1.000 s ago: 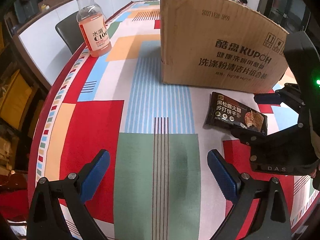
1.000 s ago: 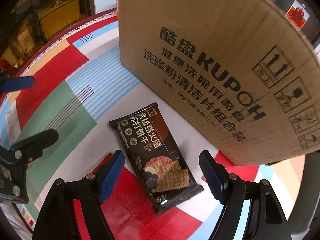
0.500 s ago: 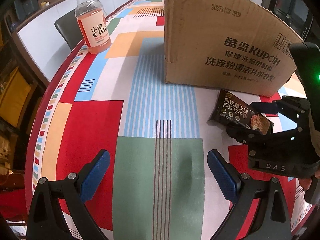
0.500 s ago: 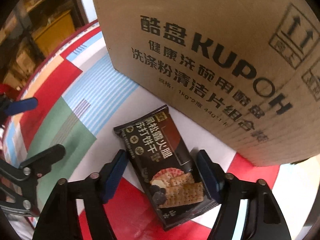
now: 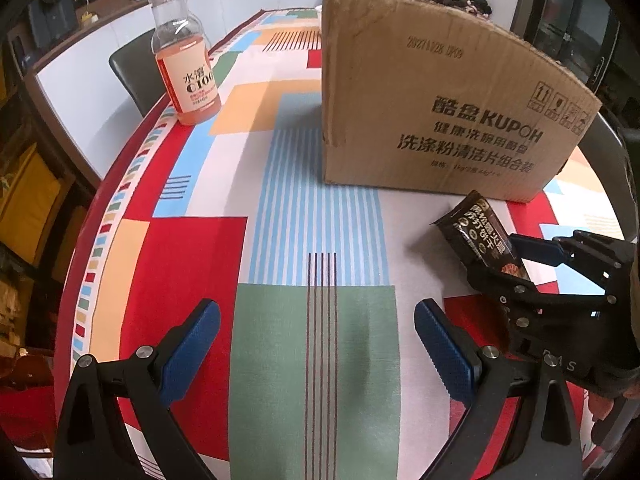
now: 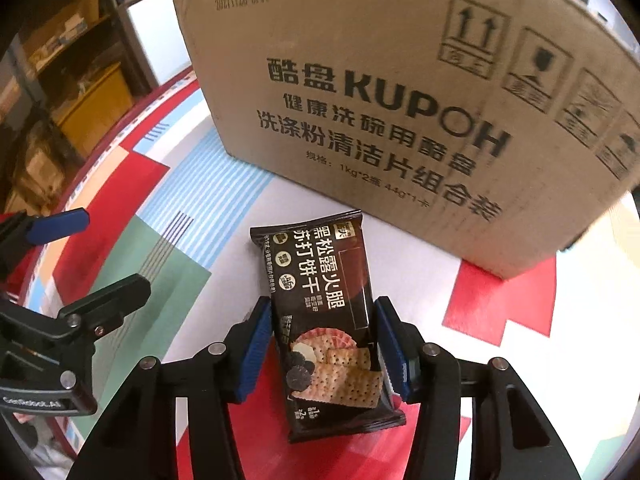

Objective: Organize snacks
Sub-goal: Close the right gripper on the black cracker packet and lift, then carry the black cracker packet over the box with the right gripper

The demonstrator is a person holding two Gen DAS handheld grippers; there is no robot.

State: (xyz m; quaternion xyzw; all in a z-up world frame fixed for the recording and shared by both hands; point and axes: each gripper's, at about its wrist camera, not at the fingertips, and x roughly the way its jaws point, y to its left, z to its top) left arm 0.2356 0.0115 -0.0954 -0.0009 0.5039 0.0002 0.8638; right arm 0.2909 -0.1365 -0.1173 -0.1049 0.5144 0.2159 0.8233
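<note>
A black cracker pack (image 6: pixel 316 264) lies on the patterned tablecloth (image 6: pixel 208 200), just in front of the cardboard box (image 6: pixel 400 100). My right gripper (image 6: pixel 322 312) straddles the pack's near half, its jaws closing, and both blue pads touch the pack's long edges. In the left wrist view the cracker pack (image 5: pixel 476 232) tilts with its far end raised, held in the right gripper (image 5: pixel 504 260) at the right. My left gripper (image 5: pixel 316 316) hangs open over the green patch of the cloth with nothing between its fingers.
A brown cardboard box (image 5: pixel 440 112) stands at the back right of the table. A bottle of pink drink (image 5: pixel 188 68) stands near the table's left edge, with a dark chair (image 5: pixel 132 68) behind it. Shelves and yellow boxes lie beyond the table on the left.
My right gripper came in over the cracker pack, rolled in line with it and narrowed from wide open until its pads met the pack's sides. The pack's far end tipped up. The left gripper stayed put.
</note>
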